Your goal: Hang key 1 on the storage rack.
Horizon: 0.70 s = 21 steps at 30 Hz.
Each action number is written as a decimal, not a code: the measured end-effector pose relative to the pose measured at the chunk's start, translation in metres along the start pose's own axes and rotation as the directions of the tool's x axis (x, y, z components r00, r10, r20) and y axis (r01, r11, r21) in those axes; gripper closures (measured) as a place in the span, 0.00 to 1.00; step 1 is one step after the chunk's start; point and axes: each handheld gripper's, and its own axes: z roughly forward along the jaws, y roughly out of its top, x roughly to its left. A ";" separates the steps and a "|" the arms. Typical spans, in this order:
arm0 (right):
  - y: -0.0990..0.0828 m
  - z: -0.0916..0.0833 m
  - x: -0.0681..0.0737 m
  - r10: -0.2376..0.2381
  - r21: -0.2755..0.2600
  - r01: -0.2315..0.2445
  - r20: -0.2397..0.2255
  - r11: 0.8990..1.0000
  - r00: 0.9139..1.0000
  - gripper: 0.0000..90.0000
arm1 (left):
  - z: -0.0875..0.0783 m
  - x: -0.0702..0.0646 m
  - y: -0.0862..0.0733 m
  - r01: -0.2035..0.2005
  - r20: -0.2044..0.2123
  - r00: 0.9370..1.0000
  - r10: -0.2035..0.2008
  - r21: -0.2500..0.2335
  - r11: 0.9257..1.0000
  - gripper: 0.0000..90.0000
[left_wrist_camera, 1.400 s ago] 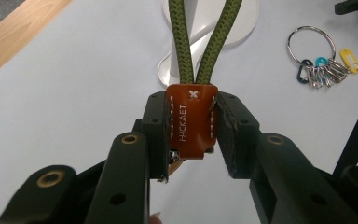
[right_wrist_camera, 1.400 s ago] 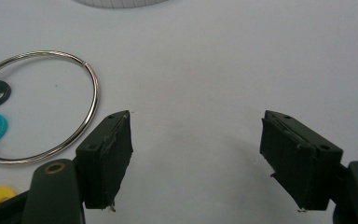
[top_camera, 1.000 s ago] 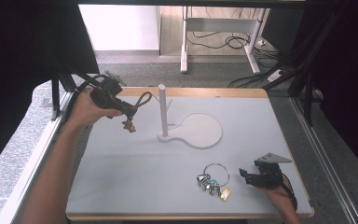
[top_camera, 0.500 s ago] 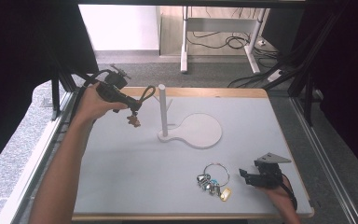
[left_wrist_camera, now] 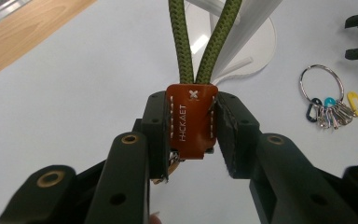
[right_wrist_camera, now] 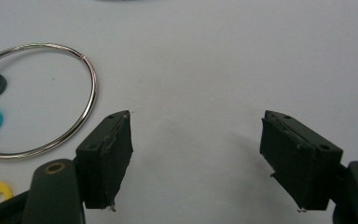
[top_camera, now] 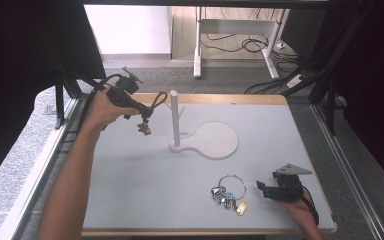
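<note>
High view: in the upper left of the frame the left gripper (top_camera: 142,112) holds a keychain with an olive cord loop (top_camera: 158,100) and a brown leather tab, carried above the surface (top_camera: 145,180) just left of the white post (top_camera: 174,117) that rises from a flat white stand (top_camera: 215,140). At the lower right the right gripper (top_camera: 262,187) rests on the surface, just right of a metal key ring (top_camera: 231,186) with coloured tags.

Left gripper view: the jaws are clenched on the leather tab (left_wrist_camera: 191,119) at centre frame; the cord loop (left_wrist_camera: 204,42) runs up toward the post (left_wrist_camera: 249,32) at the top. The key ring (left_wrist_camera: 321,86) lies at the right.

Right gripper view: the jaws stand wide apart and released, with bare surface between them; the key ring (right_wrist_camera: 91,84) lies at the left edge.

The step in hand looks like hanging the cord loop on the post. The next move calls for lifting the loop above the post's top, centring its opening over it, then lowering before letting go.
</note>
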 end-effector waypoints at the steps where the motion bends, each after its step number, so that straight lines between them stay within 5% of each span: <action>1: 0.000 0.000 0.000 -0.001 0.001 0.001 0.000 1.000 1.000 0.28 | 0.002 0.000 0.001 0.002 0.004 1.000 -0.002 -0.003 1.000 0.74; 21: -0.001 0.002 0.000 -0.005 0.012 0.005 -0.002 1.000 1.000 0.28 | 0.020 0.004 -0.002 0.000 0.020 1.000 0.000 0.027 1.000 0.74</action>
